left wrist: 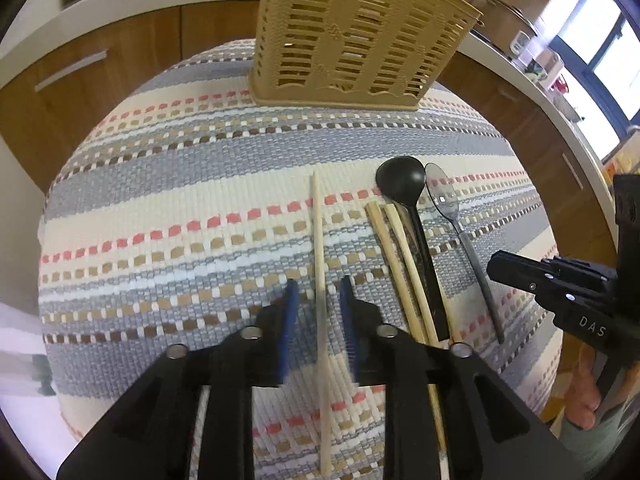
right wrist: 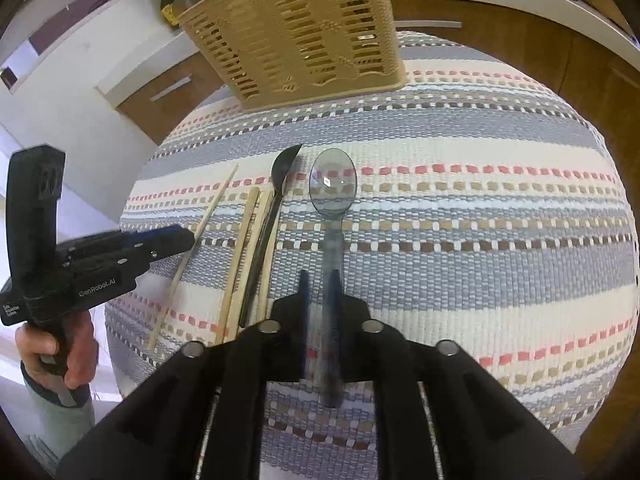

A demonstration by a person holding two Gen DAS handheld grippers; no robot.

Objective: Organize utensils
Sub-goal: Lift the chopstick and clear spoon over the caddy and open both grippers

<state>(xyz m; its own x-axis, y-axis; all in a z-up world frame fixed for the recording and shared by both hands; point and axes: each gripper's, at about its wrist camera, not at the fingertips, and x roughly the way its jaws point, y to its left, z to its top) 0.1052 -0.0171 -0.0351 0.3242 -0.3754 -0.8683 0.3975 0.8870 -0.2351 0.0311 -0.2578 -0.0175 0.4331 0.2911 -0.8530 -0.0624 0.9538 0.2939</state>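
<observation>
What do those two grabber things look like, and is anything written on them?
Both are chunky black plastic. The left gripper has blue pads on its two fingers and round silver studs on its body, with white "GenRobot.AI" lettering on its side. The right gripper looks the same; its side shows white letters "DAS".

Single chopstick [left wrist: 320,256] between slightly parted left tongs [left wrist: 319,292], beige basket [left wrist: 352,36] beyond.

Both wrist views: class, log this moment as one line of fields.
left gripper: around chopstick, gap visible | right gripper: on clear spoon handle | basket: upright | stage: picking up
</observation>
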